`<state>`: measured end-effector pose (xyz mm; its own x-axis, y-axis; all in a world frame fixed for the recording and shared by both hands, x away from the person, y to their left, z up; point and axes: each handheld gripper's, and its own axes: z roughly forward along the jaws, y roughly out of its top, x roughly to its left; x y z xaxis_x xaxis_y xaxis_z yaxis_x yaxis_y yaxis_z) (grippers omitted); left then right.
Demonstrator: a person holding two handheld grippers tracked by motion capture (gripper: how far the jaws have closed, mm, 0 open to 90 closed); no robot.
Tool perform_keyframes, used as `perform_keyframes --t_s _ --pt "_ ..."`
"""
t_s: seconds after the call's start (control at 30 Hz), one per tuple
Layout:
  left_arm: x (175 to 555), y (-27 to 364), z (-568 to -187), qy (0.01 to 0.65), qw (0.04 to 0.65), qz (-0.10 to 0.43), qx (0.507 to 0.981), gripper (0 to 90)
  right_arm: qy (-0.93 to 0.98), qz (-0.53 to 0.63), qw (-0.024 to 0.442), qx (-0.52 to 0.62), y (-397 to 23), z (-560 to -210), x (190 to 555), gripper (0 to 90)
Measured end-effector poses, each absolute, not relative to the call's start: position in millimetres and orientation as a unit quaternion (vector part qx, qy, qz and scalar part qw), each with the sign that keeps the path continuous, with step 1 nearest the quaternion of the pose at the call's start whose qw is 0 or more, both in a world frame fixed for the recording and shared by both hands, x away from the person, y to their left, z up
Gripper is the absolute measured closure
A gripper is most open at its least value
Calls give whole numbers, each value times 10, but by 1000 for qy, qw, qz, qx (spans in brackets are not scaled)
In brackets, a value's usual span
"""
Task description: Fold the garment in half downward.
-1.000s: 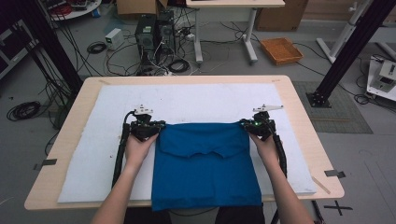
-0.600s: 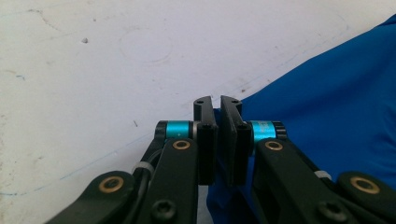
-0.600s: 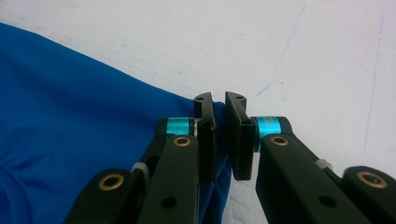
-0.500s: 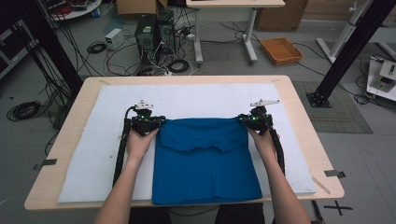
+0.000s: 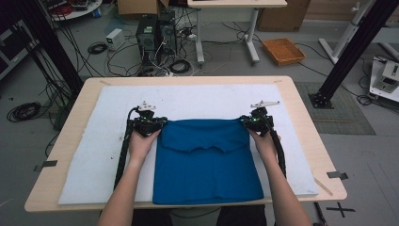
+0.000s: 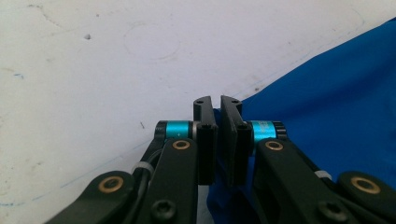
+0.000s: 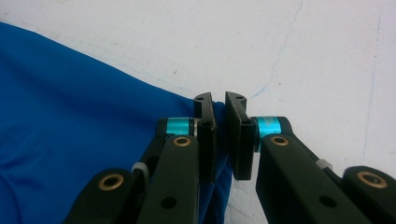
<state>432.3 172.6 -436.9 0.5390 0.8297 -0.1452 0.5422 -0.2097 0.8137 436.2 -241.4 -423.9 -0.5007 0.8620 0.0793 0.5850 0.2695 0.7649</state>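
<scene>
A blue cloth [image 5: 207, 165] lies flat on the white mat [image 5: 94, 155], with its far part folded toward me into a band. My left gripper [image 5: 161, 124] is shut on the cloth's far left corner, and in the left gripper view the left gripper [image 6: 215, 100] has blue fabric [image 6: 336, 93] pinched between its jaws. My right gripper [image 5: 243, 121] is shut on the far right corner. In the right gripper view the right gripper [image 7: 219, 97] has cloth [image 7: 70, 102] running into its narrow gap. Both hands rest low on the mat.
The mat covers most of the wooden table [image 5: 301, 117], with bare mat to the left, right and far side of the cloth. Beyond the table stand computer towers [image 5: 153, 33], floor cables, an orange tray [image 5: 283, 50] and black frame posts [image 5: 350, 52].
The cloth has slid a little toward the far side of the table with both grippers. Both grips look unchanged.
</scene>
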Motion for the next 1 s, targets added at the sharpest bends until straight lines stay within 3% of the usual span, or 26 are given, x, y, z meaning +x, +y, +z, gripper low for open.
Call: perform_keyframes --t_s 0.3,0.4,0.6,0.77,1.0 --pt "4387 1660 -4316 447 427 167 768 837 773 379 187 474 -2421 -4241 4363 828" --pt "4374 1687 -4298 463 426 169 759 688 768 381 192 477 -2431 -4234 4345 767" --pt "4205 1795 -4225 466 448 161 746 650 753 392 194 492 -2521 -4218 4212 653" --pt "3992 1833 -4223 468 449 125 751 592 744 412 196 488 -2618 -4155 4014 639" --pt "3847 1827 -4328 494 434 77 749 595 743 425 192 479 -2682 -4146 3764 620"
